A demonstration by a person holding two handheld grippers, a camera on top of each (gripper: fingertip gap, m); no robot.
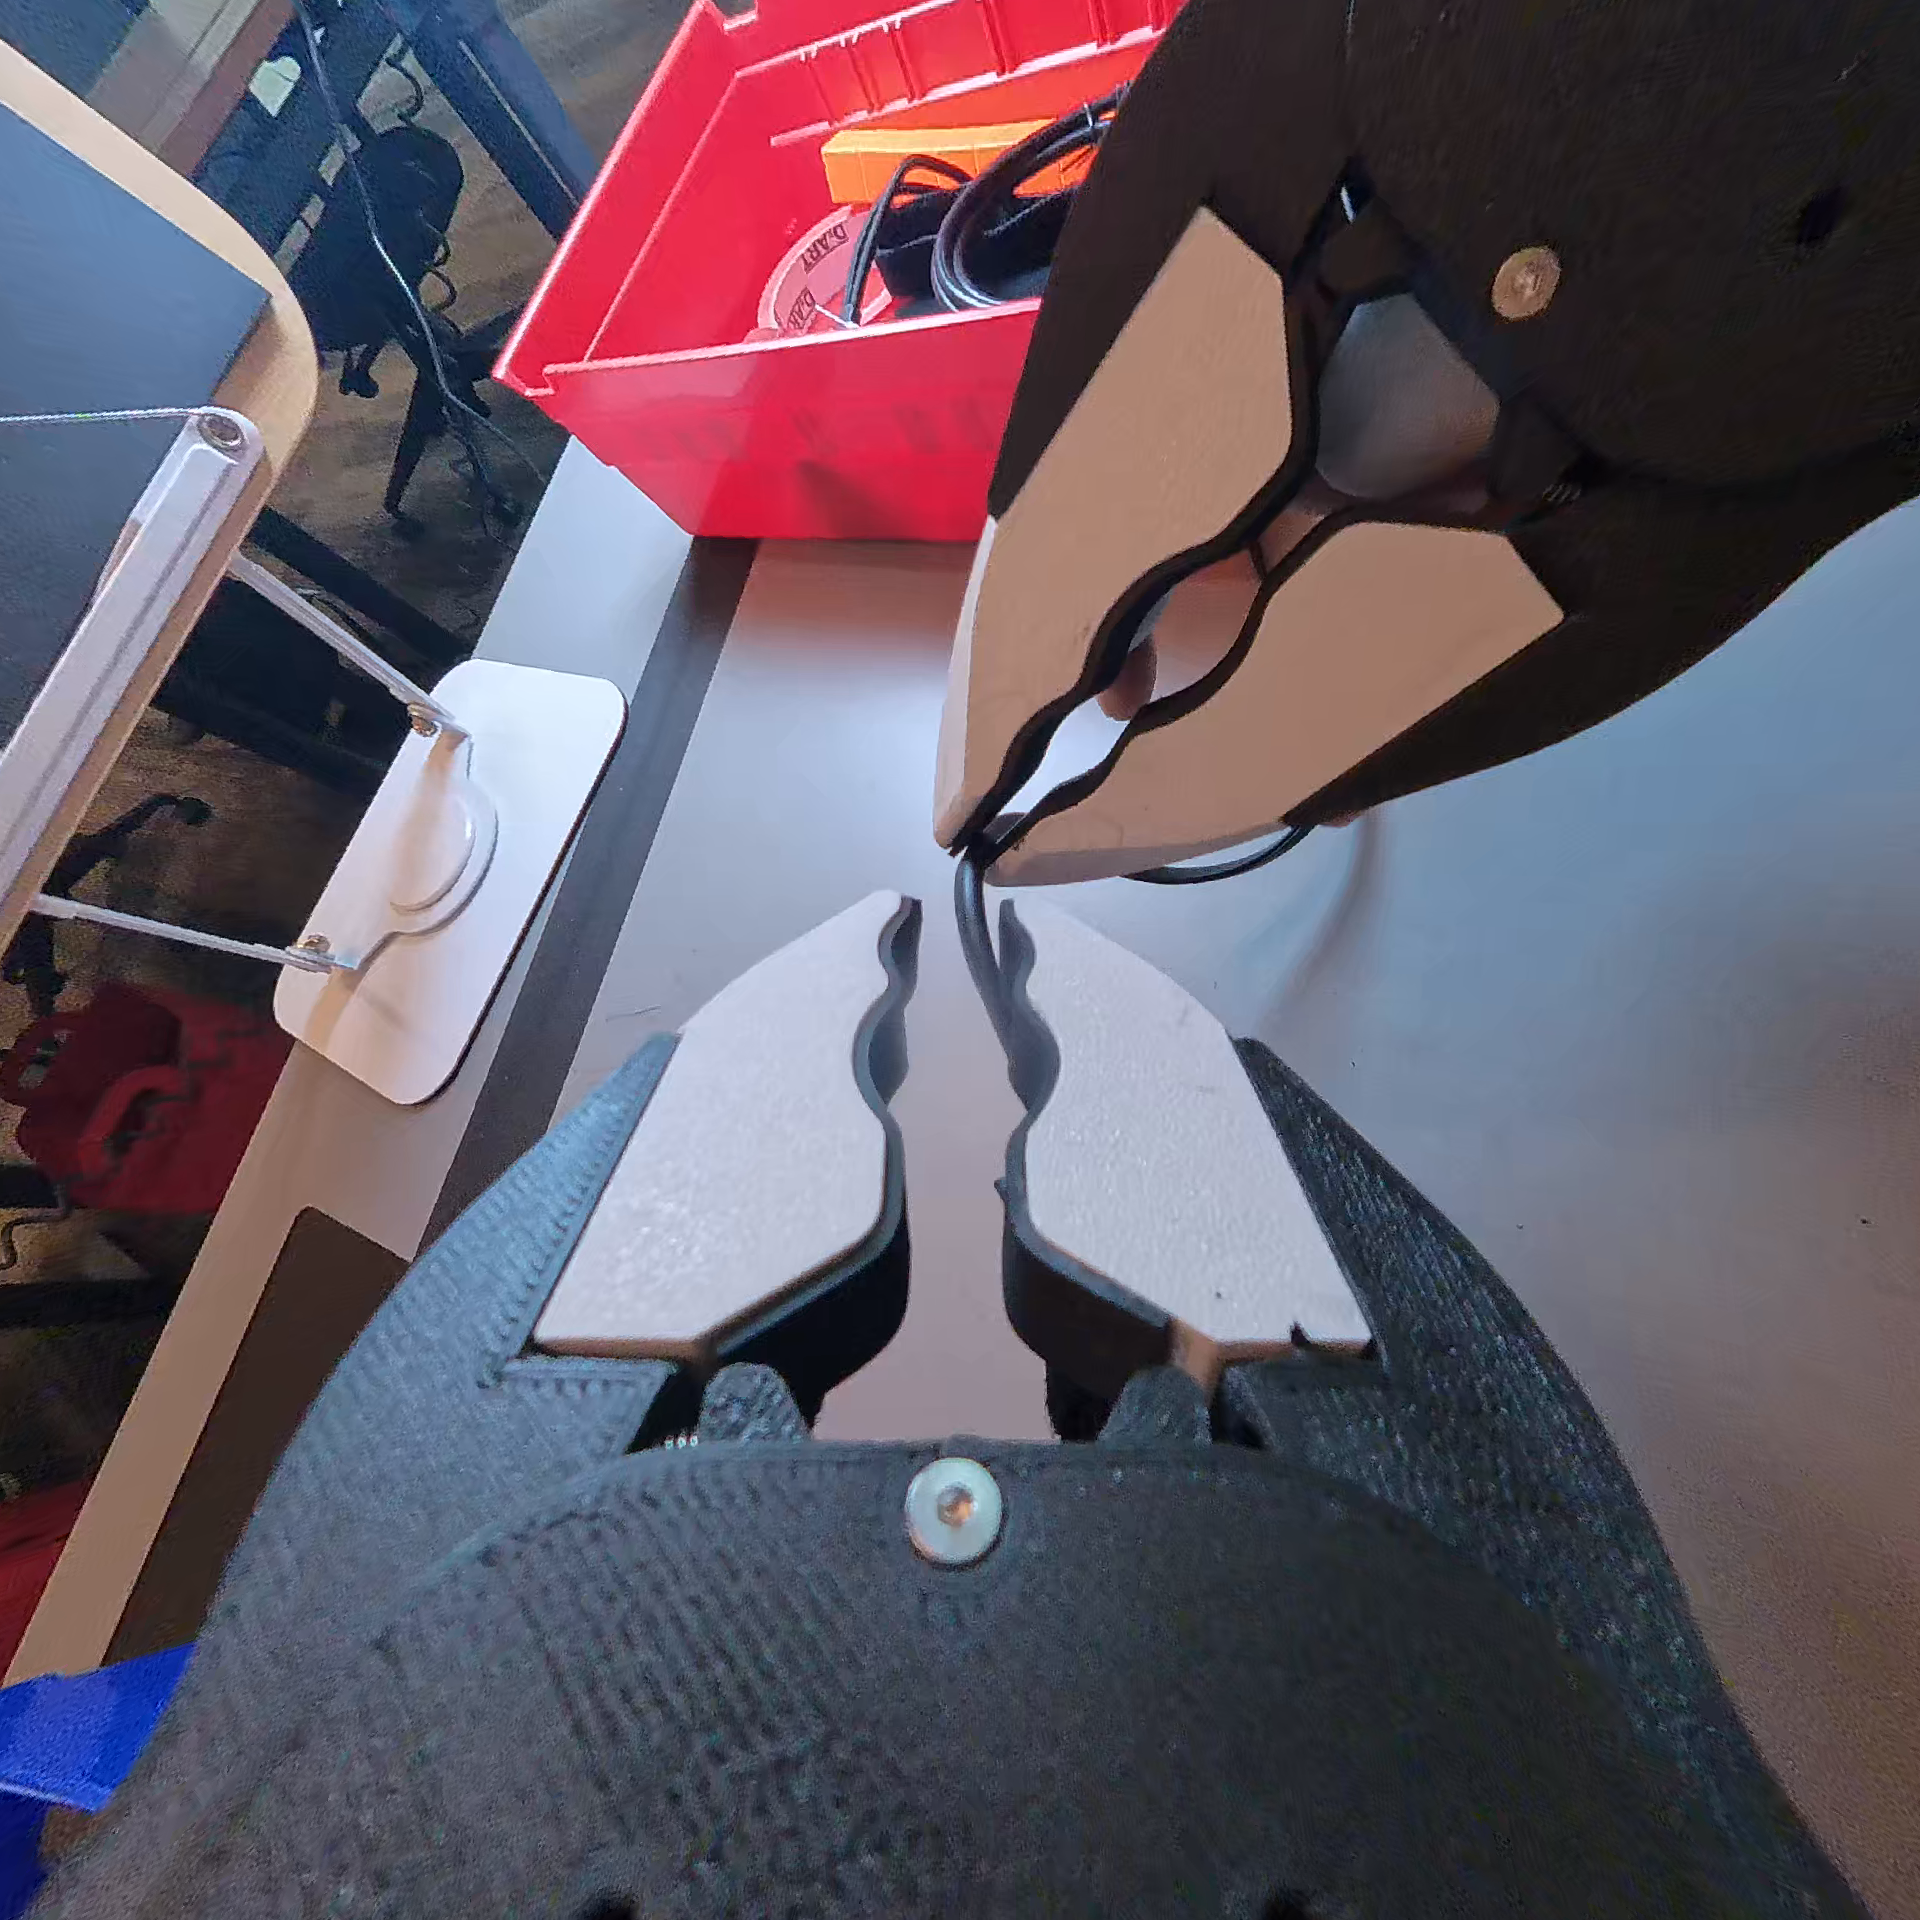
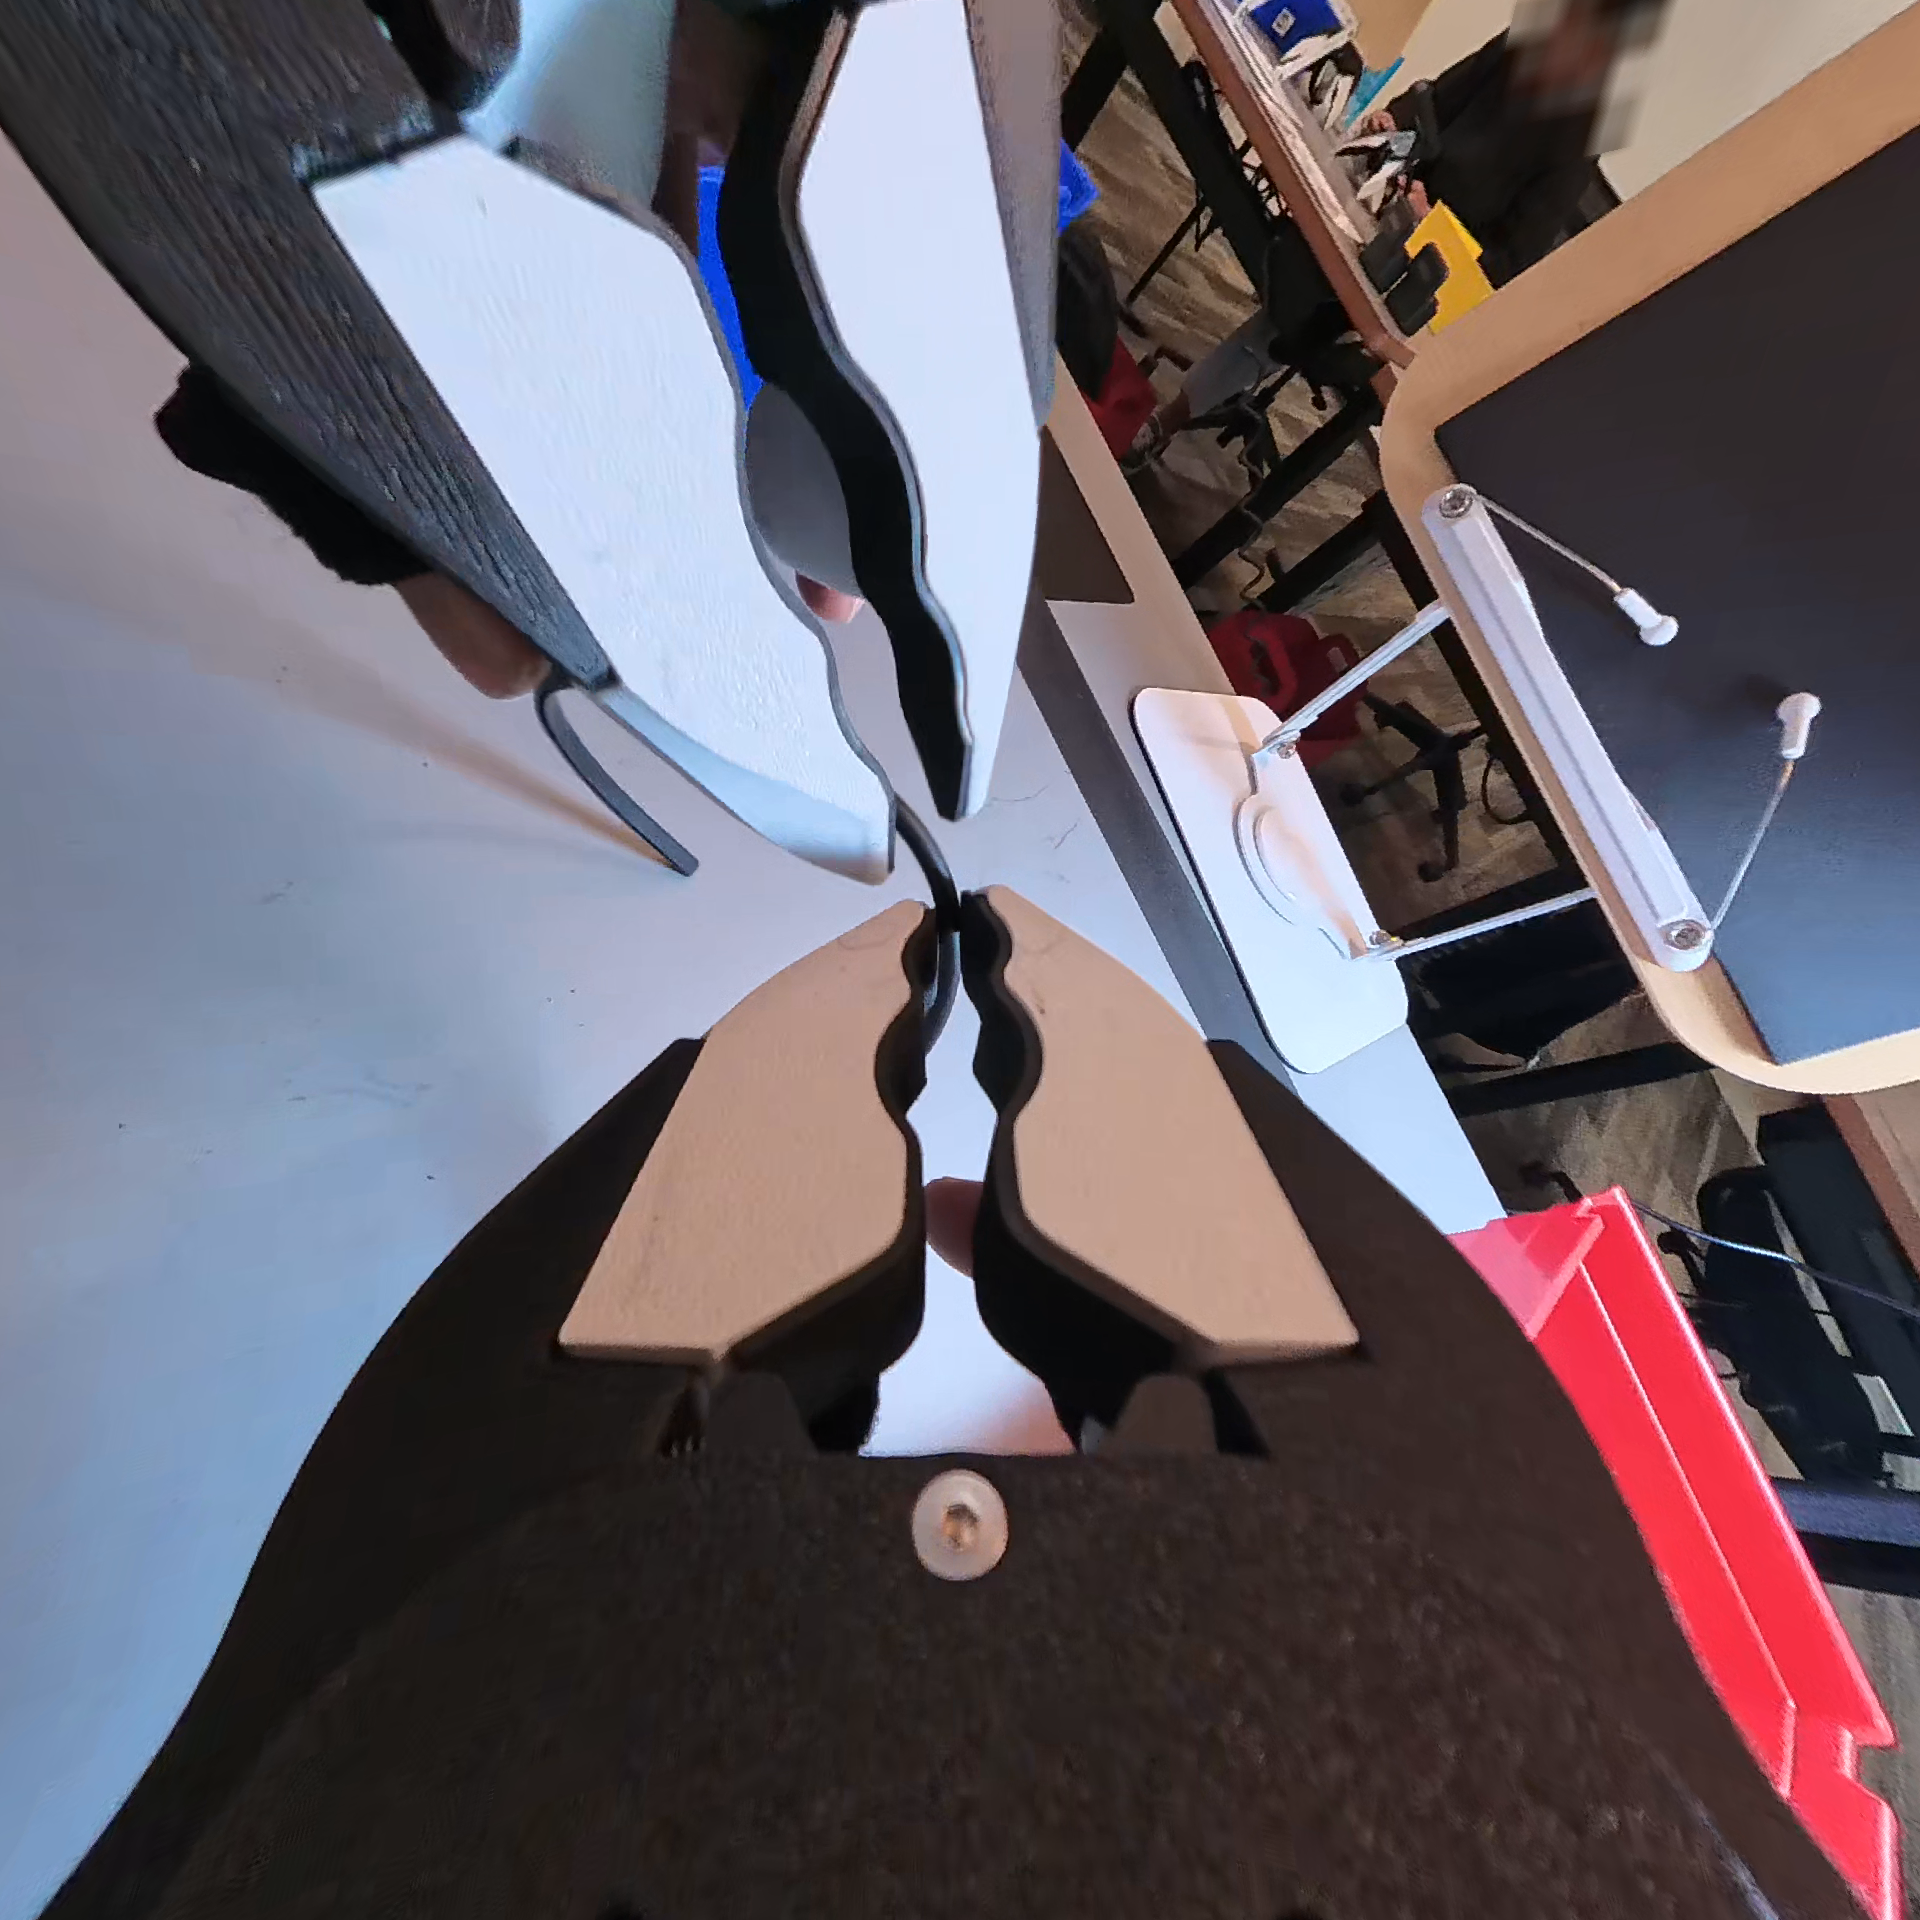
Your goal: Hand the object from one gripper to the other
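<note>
1. Pinching a thin black cable [image 1: 977, 935] at its very tips, the right tool [image 1: 977, 847] is clenched on it. In the right wrist view the tips [image 2: 948, 914] sit almost together with the cable trapped between them. A tip grip leaves the rest of the cable free for the other tool to reach.

2. The left tool [image 1: 958, 914] stands released, with a clear gap between its fingers. The cable runs down into that gap and lies against the inner edge of one finger [image 1: 1039, 1049], but nothing presses it from the other side. As I judge it, the left tool is placed to receive and has not yet clamped.

3. The two tools meet nearly tip to tip above the table [image 1: 1558, 1039], well in from its edges. Holding the cable in the air, not on the surface, keeps both sets of fingers free to close without scraping the top.

4. A loose end of the cable curls out behind the left tool in the right wrist view [image 2: 613, 790], hanging free above the table. The cable is thin and limp, so it will likely sag or swing unless one tool always grips it.

5. Toward the table's far edge sits a red bin [image 1: 769, 447] holding tape and cords. At the side edge a white clamp plate [image 1: 457, 883] rests. Both lie well apart from the handover.

6. The next step calls for the left tool to close before the right lets go.
</note>
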